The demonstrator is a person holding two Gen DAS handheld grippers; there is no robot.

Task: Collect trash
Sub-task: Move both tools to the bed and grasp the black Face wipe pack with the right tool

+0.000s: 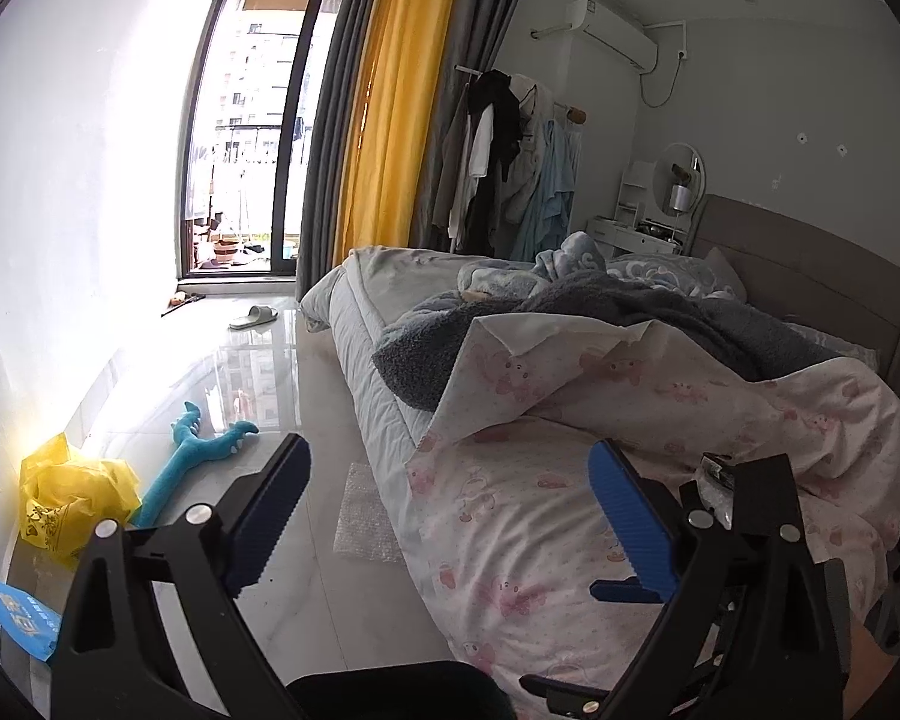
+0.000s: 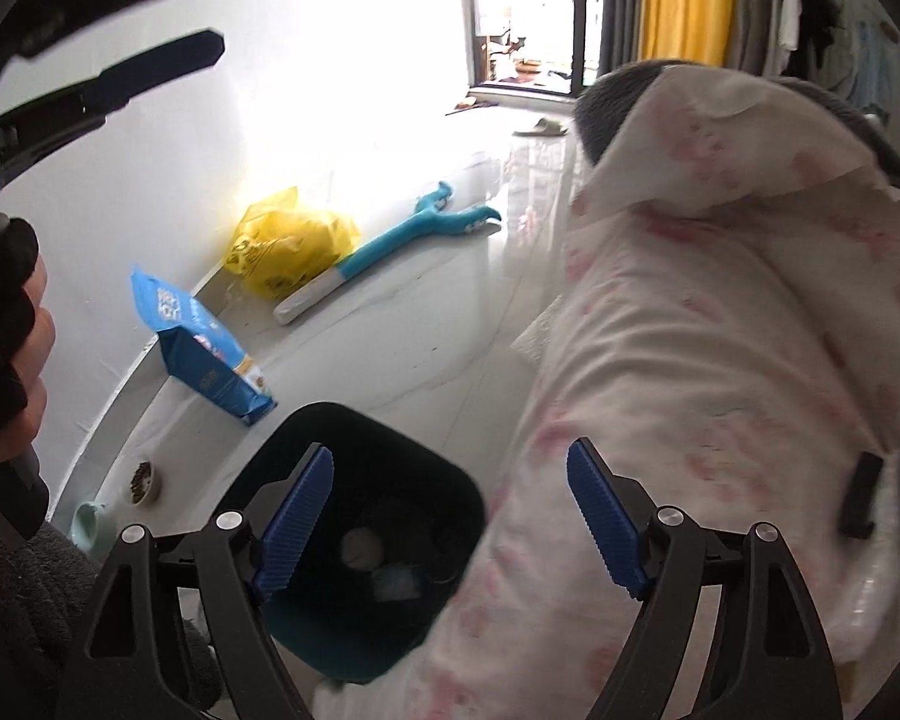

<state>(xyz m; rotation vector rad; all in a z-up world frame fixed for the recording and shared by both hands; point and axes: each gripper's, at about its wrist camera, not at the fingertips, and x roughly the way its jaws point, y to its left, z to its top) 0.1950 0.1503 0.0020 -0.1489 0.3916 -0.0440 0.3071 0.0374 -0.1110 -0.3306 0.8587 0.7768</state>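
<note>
Pink-printed duvet (image 1: 570, 480) spills off the bed, grey blanket (image 1: 600, 324) bunched above it; a blue plush toy (image 1: 210, 444) sprawls on the glossy floor (slipper (image 1: 253, 317) farther off), yellow curtain (image 1: 390, 108) hanging beyond.

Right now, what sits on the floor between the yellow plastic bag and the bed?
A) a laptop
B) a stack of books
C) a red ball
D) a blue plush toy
D: a blue plush toy lies stretched on the tiles beside the yellow bag, short of the bed.
</note>
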